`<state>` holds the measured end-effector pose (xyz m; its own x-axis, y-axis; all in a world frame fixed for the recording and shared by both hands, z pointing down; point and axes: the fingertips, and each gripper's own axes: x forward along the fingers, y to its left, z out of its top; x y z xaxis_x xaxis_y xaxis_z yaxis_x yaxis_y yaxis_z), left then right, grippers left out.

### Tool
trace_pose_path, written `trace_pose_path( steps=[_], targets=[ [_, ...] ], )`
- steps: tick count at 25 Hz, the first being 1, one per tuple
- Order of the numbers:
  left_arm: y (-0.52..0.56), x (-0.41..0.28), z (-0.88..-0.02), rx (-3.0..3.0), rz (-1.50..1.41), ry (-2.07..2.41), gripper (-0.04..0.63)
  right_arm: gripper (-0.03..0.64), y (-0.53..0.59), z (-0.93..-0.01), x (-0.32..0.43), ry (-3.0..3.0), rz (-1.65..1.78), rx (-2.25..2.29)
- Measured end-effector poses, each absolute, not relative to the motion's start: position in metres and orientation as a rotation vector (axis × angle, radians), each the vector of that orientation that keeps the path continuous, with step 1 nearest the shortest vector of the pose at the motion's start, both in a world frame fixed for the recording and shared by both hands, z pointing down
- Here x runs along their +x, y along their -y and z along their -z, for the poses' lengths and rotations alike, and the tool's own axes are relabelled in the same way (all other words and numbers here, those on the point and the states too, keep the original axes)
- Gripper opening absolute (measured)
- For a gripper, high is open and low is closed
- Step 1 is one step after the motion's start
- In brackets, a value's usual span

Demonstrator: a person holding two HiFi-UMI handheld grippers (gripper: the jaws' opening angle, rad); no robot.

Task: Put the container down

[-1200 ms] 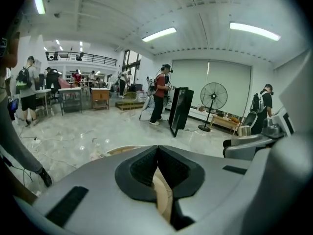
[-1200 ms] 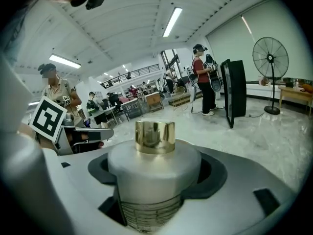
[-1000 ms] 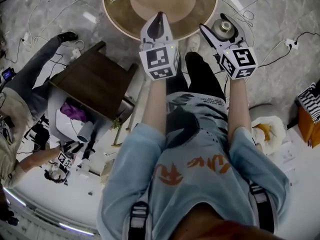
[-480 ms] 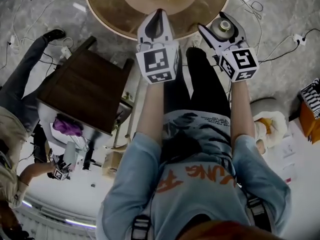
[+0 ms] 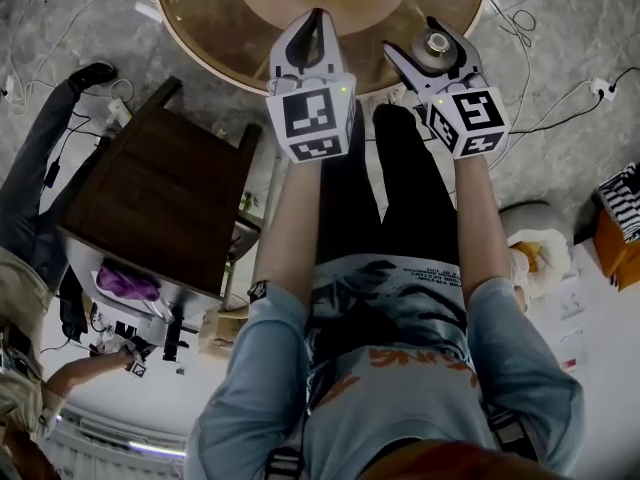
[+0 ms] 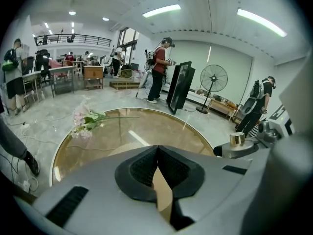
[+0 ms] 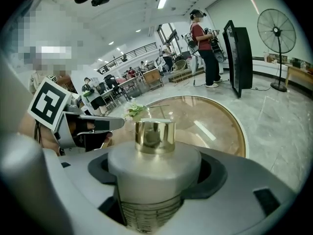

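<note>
right gripper (image 5: 432, 40) is clamping the container (image 7: 154, 175), a frosted bottle with a gold cap (image 7: 155, 136); jaws are pressing on its body from both sides and it is sitting upright between them; left gripper (image 5: 317, 26) is carrying nothing, jaws closed tip to tip, riding just beside the right one on its left; both tools are pointing forward at the round glass table (image 5: 200, 38); from the head view the container is hanging about over the near rim of the table, and I cannot tell if its base is touching anything; judging by that, the carry-in is the step in hand and the put-down is not yet done; next move is calling for pushing the right gripper forward so the bottle is well inside the rim, lowering it straight and slowly because the top is glass, opening the jaws only once the base is resting flat, then pulling back along the jaw line without tipping it; flowers (image 6: 85, 121) are lying well ahead and left of the jaws, so the drop spot directly ahead is looking free.
</note>
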<state>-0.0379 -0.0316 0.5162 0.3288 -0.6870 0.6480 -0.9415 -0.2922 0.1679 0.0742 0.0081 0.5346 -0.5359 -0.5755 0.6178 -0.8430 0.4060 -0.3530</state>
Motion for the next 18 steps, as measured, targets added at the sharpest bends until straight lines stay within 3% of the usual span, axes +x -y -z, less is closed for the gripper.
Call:
trace_pose_path(
  steps=[18],
  targets=[
    [0.120,-0.054,-0.557,2.103,-0.612,1.355,0.028,0.360,0.126,-0.576,0.046,2.262,-0.715,1.265]
  ],
)
